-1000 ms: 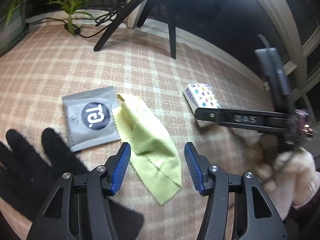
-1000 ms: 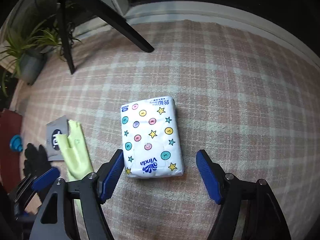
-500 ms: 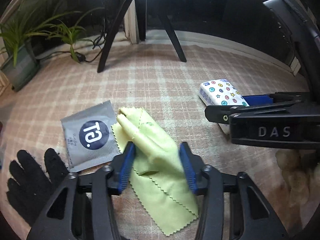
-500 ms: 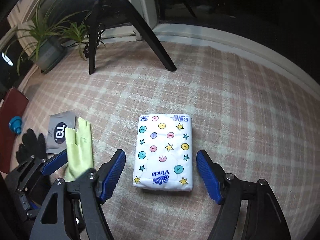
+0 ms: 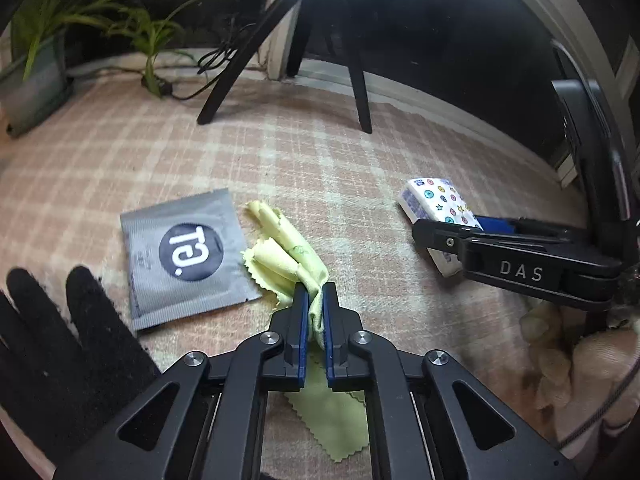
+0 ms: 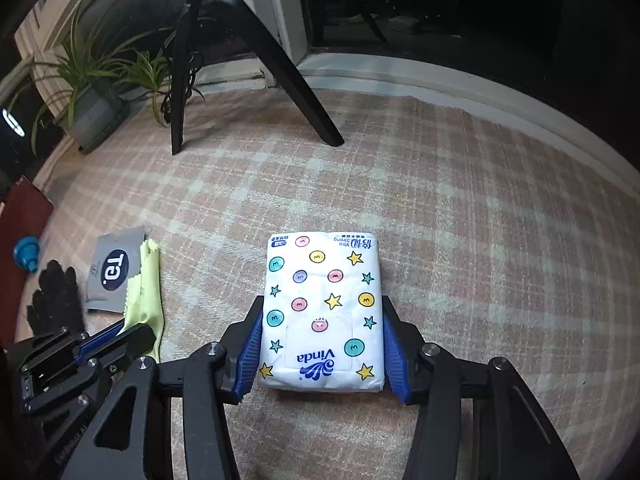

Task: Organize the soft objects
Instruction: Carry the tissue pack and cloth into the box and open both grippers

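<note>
Left gripper (image 5: 315, 300) clamped on the bunched yellow cloth (image 5: 286, 254), near edge of the checked tablecloth (image 5: 320, 168). Right gripper (image 6: 322, 344) closing around the Vinda tissue pack (image 6: 322, 304); blue pads at both long sides, pack flat on the cloth surface, near-middle. Black glove (image 5: 60, 356) near the left edge. Grey sachet (image 5: 184, 256) just left of the cloth, touching it. Far edge: tripod legs (image 6: 304, 92), potted plant (image 6: 92, 92) at far left corner.
</note>
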A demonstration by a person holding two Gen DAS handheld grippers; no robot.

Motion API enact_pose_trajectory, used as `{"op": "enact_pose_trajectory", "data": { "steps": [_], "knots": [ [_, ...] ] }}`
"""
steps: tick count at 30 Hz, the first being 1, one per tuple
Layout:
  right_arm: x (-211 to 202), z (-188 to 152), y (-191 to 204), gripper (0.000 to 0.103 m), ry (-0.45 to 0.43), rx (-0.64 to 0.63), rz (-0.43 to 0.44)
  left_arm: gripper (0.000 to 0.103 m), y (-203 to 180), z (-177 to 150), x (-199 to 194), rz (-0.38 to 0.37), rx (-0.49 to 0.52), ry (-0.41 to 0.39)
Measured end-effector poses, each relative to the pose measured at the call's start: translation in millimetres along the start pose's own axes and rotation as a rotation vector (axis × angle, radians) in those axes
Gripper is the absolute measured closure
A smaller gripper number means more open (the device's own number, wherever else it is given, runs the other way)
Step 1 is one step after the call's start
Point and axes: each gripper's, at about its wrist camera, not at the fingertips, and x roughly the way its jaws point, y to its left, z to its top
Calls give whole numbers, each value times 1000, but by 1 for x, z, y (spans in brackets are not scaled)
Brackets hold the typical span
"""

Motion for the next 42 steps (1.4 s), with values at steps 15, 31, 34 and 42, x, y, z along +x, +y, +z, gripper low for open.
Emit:
{"op": "enact_pose_trajectory", "data": {
  "steps": [15,31,34,42],
  "knots": [
    [-35,-15,3,56,-50,27,44,98,2,-5,-58,-122,-64,-64],
    [-124,-18,70,56,-138,-58,116,98,25,-2,-161,-122,-57,-206],
    [-139,-18,93,56,-152,-96,129,98,36,-6,-182,-112,-68,-231],
    [-167,-18,157,56,-179,-183,183,98,80,-24,-231,-67,-121,-295]
  ]
}}
